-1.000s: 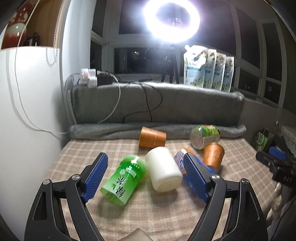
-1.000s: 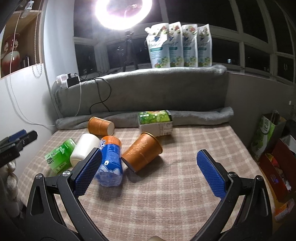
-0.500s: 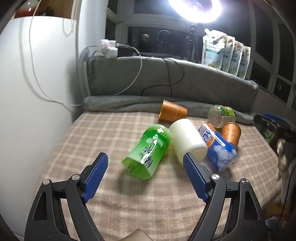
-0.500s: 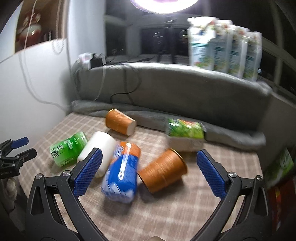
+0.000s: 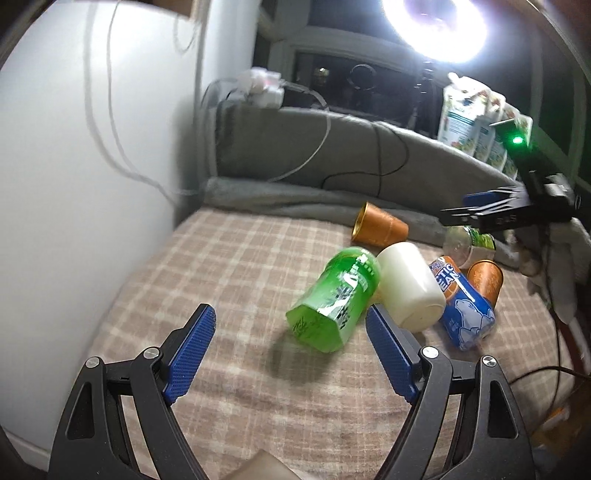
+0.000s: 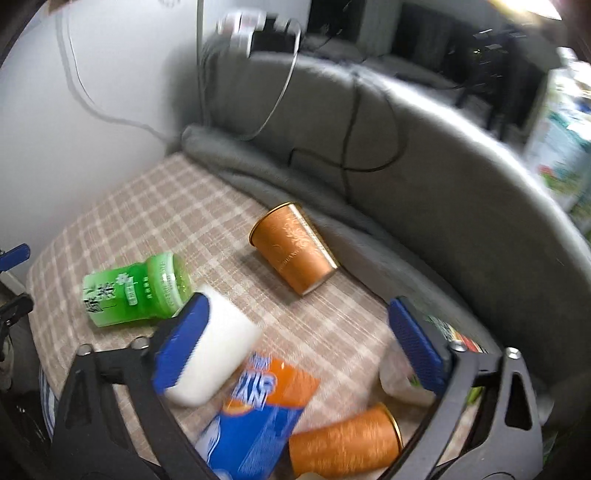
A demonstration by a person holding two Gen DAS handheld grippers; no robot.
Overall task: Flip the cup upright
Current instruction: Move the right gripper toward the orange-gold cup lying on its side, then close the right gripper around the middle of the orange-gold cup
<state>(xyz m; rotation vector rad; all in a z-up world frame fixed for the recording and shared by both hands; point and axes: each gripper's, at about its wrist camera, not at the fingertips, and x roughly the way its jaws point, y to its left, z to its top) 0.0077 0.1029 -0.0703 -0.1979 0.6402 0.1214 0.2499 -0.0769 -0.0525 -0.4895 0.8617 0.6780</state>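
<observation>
Several cups lie on their sides on the checked cloth (image 5: 229,266): a green cup (image 5: 334,299) (image 6: 135,290), a white cup (image 5: 412,291) (image 6: 218,354), a blue-orange cup (image 5: 463,304) (image 6: 258,417), and two copper cups, one at the back (image 5: 380,225) (image 6: 295,249) and one nearer (image 5: 485,280) (image 6: 345,445). My left gripper (image 5: 290,354) is open and empty, just short of the green cup. My right gripper (image 6: 301,345) is open and empty above the cluster, facing the back copper cup; it also shows in the left wrist view (image 5: 506,214).
A green-labelled clear cup (image 5: 469,242) (image 6: 406,373) lies at the right. A grey padded bolster (image 6: 424,147) with cables runs along the back, a white wall (image 5: 74,184) stands left, refill pouches (image 5: 476,118) stand behind, and a ring light (image 5: 437,26) glares above.
Both grippers have swung left and moved in over the cloth. The right gripper has dropped closer to the cups and now looks down at the back copper cup. Both stay open.
</observation>
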